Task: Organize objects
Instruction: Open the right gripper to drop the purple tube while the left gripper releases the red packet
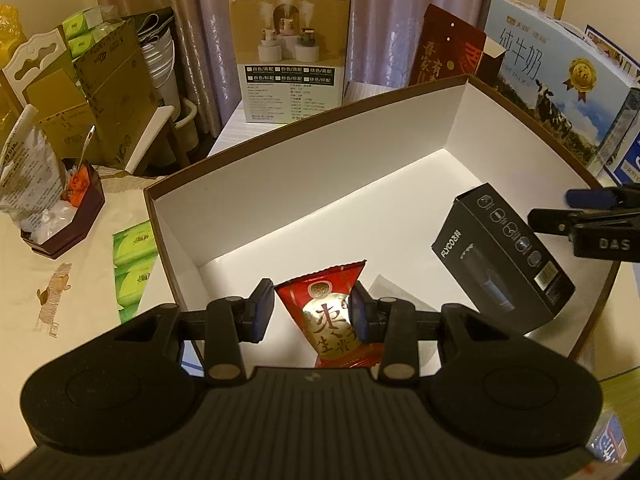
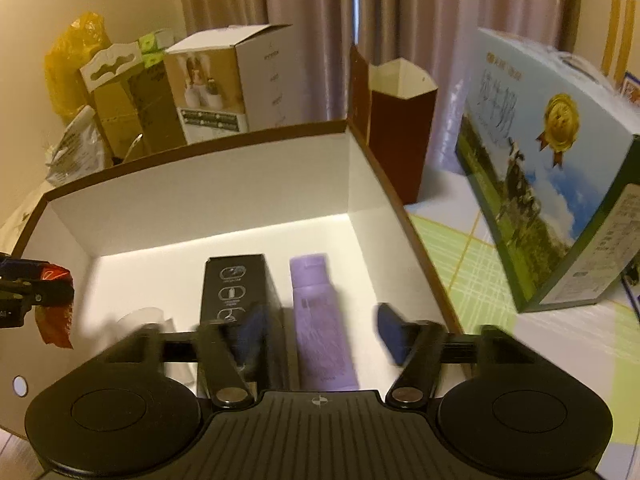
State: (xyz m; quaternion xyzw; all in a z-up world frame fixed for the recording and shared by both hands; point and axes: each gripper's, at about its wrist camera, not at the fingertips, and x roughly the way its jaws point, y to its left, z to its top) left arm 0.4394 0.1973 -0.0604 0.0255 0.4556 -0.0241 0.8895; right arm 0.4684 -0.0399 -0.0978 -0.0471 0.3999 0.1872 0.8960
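- Left gripper (image 1: 314,314): pads pinched on a red snack packet (image 1: 326,314), held over the near left corner of the open white-lined box (image 1: 304,184). The packet stands roughly upright in the grip, long axis vertical, flared sealed end up and towards the far side.
- Right gripper (image 2: 320,332): fingers spread wide, nothing between them, hovering over the near right part of the box; its fingers are blurred in the right wrist view.
- Directly below and ahead of the right gripper lies a purple bottle (image 2: 322,320) flat on the box floor, long axis running near-to-far, cap end apparently far. It sits in line with the open jaws.
- Just left of the bottle, parallel to it, a black Flyco carton (image 2: 240,304), also lying near-to-far.
- Judgement: the left arm alone carries an item; lowering the packet into the free floor at the near left, well apart from the carton, looks like the move in hand.
- Milk carton (image 2: 552,168) stands on the bench right of the box.
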